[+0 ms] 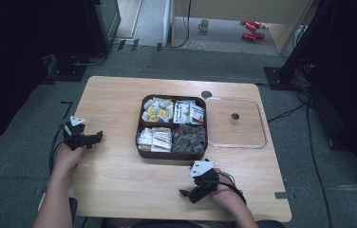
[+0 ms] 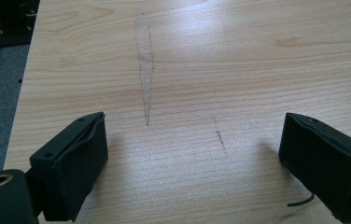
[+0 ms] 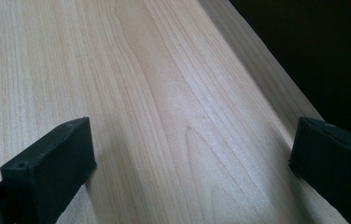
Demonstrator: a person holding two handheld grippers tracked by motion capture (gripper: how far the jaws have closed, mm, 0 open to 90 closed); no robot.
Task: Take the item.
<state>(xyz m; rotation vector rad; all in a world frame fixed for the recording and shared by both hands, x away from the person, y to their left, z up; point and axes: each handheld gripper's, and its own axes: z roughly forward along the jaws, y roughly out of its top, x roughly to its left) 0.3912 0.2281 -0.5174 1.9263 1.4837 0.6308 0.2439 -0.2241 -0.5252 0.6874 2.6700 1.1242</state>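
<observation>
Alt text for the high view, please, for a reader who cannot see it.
A brown four-compartment tray of sachets sits mid-table on a wooden table, its clear lid lying flat to its right. The person's left hand-held gripper and right hand-held gripper rest on the wood, both apart from the tray.

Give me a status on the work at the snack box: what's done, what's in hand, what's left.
Done: the clear lid lies on the table right of the brown four-compartment box, whose compartments hold packets. In hand: nothing; the left tool and the right tool rest open over bare wood, jaws wide with nothing between them in both gripper views. Left: any handling of the box or lid, since neither tool is near them yet.
</observation>
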